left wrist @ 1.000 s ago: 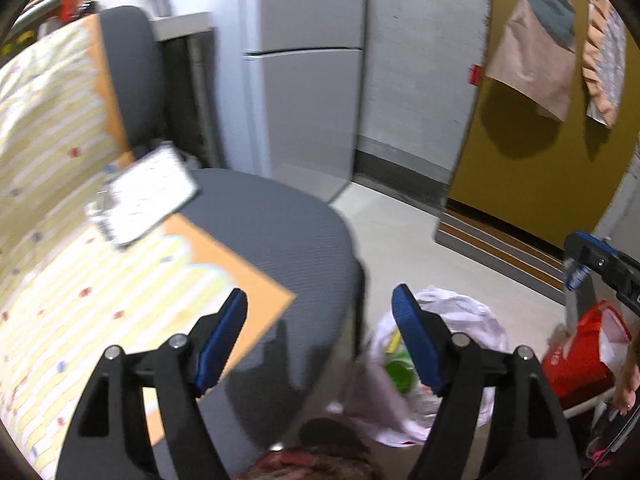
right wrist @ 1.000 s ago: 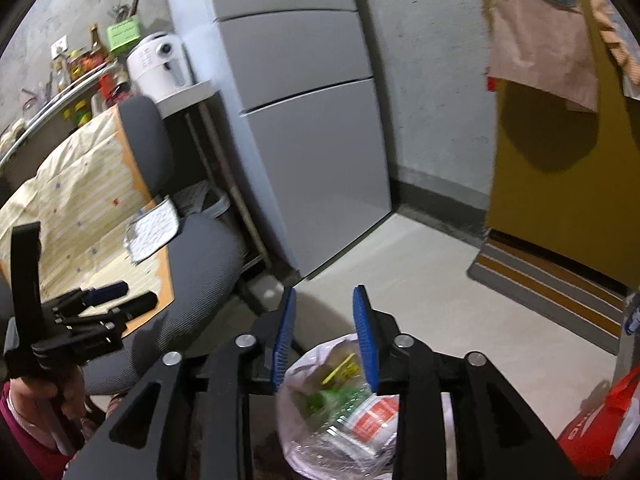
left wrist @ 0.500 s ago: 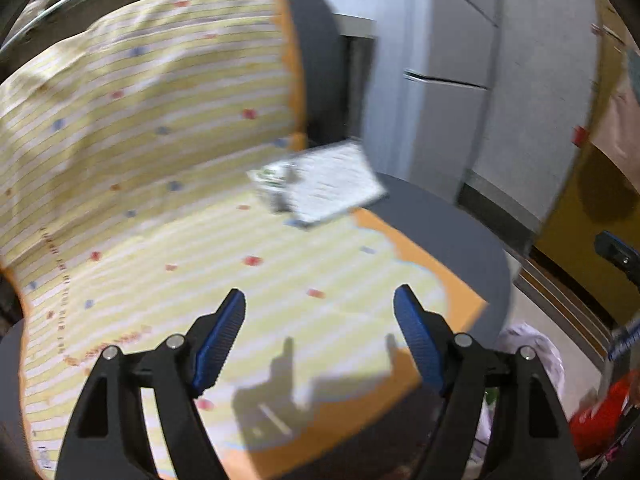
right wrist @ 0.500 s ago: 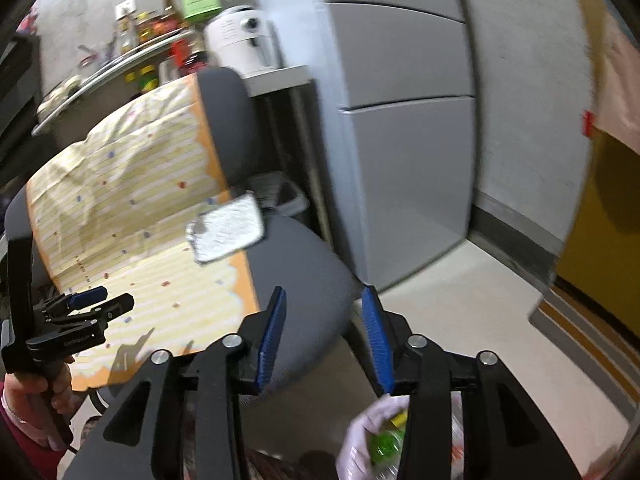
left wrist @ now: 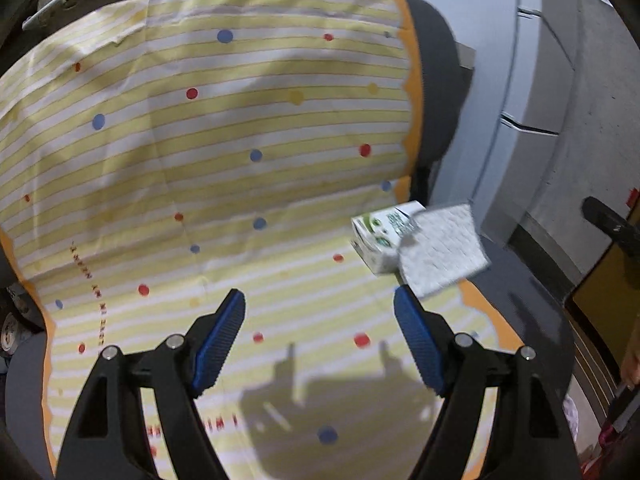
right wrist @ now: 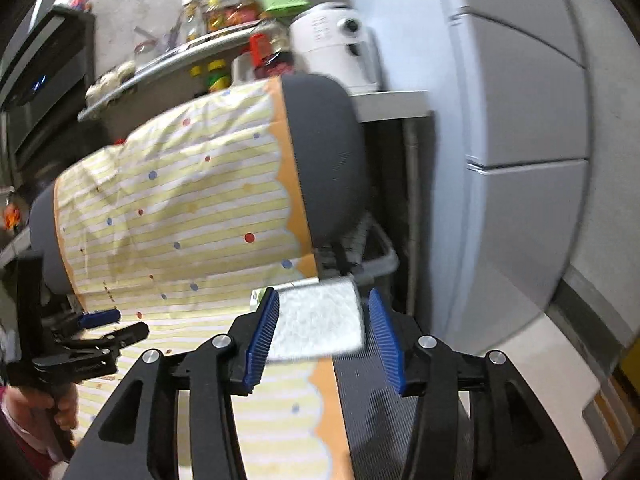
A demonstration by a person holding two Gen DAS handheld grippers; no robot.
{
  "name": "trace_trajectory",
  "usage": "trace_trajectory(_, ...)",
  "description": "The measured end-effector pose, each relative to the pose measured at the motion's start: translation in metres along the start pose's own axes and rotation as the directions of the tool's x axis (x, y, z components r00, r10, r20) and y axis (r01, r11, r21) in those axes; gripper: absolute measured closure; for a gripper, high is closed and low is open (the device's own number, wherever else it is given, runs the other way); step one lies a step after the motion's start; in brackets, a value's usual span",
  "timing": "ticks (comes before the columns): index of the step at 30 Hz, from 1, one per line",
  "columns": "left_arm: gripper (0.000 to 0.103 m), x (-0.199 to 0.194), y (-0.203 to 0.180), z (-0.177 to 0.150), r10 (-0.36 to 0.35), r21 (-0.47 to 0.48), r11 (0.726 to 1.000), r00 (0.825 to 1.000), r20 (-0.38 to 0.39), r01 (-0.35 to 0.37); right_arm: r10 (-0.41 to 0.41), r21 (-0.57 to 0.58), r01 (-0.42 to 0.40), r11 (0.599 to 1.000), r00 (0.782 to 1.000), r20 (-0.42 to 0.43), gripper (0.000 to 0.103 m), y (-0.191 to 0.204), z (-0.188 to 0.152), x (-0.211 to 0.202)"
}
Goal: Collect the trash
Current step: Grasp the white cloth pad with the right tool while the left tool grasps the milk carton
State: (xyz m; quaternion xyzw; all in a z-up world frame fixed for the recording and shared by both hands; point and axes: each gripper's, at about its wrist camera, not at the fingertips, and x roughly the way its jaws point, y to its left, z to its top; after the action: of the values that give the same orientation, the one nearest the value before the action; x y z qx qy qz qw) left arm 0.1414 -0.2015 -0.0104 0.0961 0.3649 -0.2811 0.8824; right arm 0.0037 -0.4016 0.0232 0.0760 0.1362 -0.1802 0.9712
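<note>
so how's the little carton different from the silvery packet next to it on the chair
The carton is a boxy block with thickness; the silvery packet is a flat sheet. The carton is white with green print; the silvery packet is plain crinkled grey-white. The carton lies on the striped cloth; the silvery packet leans over the carton's end and partly overhangs the grey seat. Both rest near the seat's back.

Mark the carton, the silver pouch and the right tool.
carton [left wrist: 378, 236], left wrist view, printed side face.
silver pouch [right wrist: 318, 322], right wrist view, middle of its flat face.
right tool [right wrist: 322, 338], right wrist view, midway between the fingertips.
</note>
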Motion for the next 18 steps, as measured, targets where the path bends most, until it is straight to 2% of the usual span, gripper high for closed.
trace_trajectory(3,0.028,0.026,0.006,0.010,0.005,-0.012,1.000,1.000,-0.023,-0.005,0.002,-0.010,-0.003,1.000,0.998,-0.058,0.048,-0.008,0.003,0.047)
trace_trajectory(6,0.028,0.053,0.005,0.014,0.021,-0.003,1.000,0.999,-0.050,-0.022,0.021,0.044,-0.016,0.999,0.991,-0.129,0.048,-0.027,0.002,0.094)
trace_trajectory(8,0.028,0.072,0.006,0.016,0.029,-0.010,0.999,0.997,-0.072,-0.030,0.050,0.078,-0.036,0.996,0.982,-0.182,0.043,-0.039,-0.002,0.123)
trace_trajectory(11,0.028,0.089,0.007,0.015,0.021,-0.028,0.999,0.994,-0.103,-0.024,0.118,0.125,-0.087,0.988,0.957,-0.267,0.042,-0.053,-0.012,0.157)
trace_trajectory(15,0.028,0.105,0.007,0.015,0.033,-0.021,0.999,0.992,-0.123,-0.036,0.163,0.175,-0.109,0.979,0.927,-0.339,0.042,-0.064,-0.021,0.181)
trace_trajectory(17,0.028,0.109,0.006,0.015,0.029,-0.023,0.999,0.991,-0.130,-0.033,0.204,0.192,-0.142,0.971,0.910,-0.362,0.045,-0.063,-0.025,0.184)
trace_trajectory(18,0.028,0.110,0.006,0.016,0.027,-0.025,0.999,0.991,-0.131,-0.031,0.225,0.196,-0.161,0.967,0.904,-0.363,0.057,-0.062,-0.028,0.183)
